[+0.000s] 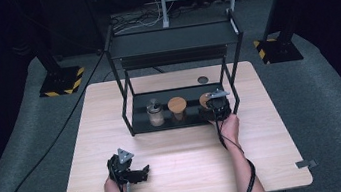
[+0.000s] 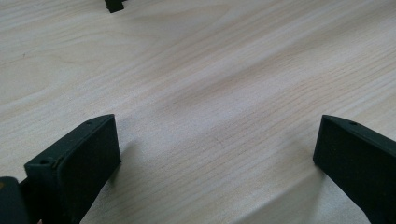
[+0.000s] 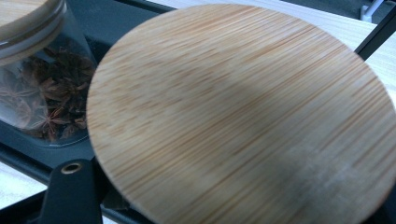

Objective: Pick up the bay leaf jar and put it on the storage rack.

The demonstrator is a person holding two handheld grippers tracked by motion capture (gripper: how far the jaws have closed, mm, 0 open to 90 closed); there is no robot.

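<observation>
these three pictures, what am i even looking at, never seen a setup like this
A person sits at a wooden table and holds a two-jaw tool in each hand; there is no robot arm.

The high view looks down from above. The left gripper rests low over bare tabletop. The right gripper reaches into the bottom shelf of a black rack, where three jars stand in a row.

The other two pictures come from cameras riding on the tools. In the left gripper view, the left gripper has its black jaws wide apart over bare wood, holding nothing. The right gripper view looks close onto the round wooden lid of the right jar; its jaws appear shut around that jar. Beside it stands the middle jar, holding what looks like star anise.
</observation>
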